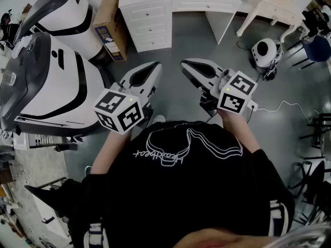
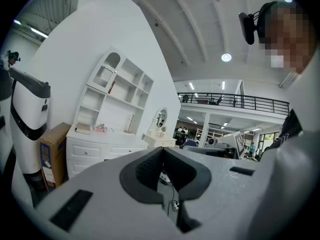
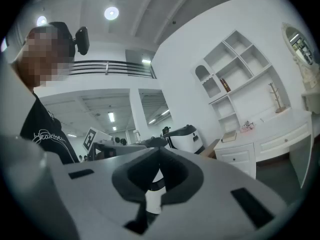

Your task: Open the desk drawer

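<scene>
The white desk point(image 1: 150, 19) stands against the far wall, with a stack of small drawers on its left and a shallow drawer point(image 1: 207, 6) under its top; all are closed. I hold both grippers level in front of my chest, well short of the desk. My left gripper point(image 1: 154, 66) is shut with nothing between its jaws, and its tips meet in the left gripper view point(image 2: 162, 150). My right gripper point(image 1: 185, 64) is also shut and empty point(image 3: 159, 150). The desk point(image 2: 95, 151) shows with a shelf unit above it, and it also shows in the right gripper view point(image 3: 250, 151).
Two large white-and-black machine bodies point(image 1: 46, 81) fill the left side. A cardboard box point(image 1: 111, 25) leans beside the desk. A small white table point(image 1: 269, 4), a round white robot point(image 1: 266, 50), a floor cable point(image 1: 282, 106) and chairs sit to the right.
</scene>
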A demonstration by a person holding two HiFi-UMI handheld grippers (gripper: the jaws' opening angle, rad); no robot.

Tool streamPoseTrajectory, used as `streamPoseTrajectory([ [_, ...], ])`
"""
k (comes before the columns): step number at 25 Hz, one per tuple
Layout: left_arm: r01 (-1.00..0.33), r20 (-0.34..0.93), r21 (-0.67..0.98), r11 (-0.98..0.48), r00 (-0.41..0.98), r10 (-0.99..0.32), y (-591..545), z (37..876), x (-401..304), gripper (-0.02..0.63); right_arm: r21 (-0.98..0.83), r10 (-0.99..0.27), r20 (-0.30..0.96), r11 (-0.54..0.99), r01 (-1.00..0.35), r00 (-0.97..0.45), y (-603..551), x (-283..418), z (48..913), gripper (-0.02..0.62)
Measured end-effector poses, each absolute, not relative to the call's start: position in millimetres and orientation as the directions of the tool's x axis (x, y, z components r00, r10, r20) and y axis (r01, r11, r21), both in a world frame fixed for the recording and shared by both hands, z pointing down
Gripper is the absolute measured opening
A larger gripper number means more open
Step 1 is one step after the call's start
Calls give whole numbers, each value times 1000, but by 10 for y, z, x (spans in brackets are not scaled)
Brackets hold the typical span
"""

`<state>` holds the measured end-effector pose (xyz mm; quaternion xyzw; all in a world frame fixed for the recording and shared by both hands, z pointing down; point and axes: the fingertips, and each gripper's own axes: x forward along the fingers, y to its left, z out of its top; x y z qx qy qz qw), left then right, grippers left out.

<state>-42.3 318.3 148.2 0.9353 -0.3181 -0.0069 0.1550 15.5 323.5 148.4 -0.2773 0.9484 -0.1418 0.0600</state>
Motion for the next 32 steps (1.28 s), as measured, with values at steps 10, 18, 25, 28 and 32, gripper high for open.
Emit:
streamPoseTrajectory([
  [10, -600, 93, 302, -741, 792, -603, 3128, 1574, -412, 3, -314, -547, -26, 799, -512, -837, 3176, 189, 1594, 5],
  [18, -597, 106, 327, -733, 794, -599, 2760, 1707, -386, 3, -315, -560, 18, 783, -536, -828, 2797, 218, 1742, 5],
  [25, -587, 114, 360, -726, 799, -590, 2106, 1867, -371, 3, -339, -571, 29, 767, -546, -821, 2173, 248, 1891, 5],
  [28, -583, 130, 390, -712, 801, -584, 1673, 1951, -354, 3, -360, -579, 36, 753, -551, -814, 1768, 285, 1944, 5],
  [32, -570, 156, 398, -719, 814, -559, 1089, 2020, -315, 3, -402, -589, 58, 726, -559, -806, 1175, 324, 2024, 6],
])
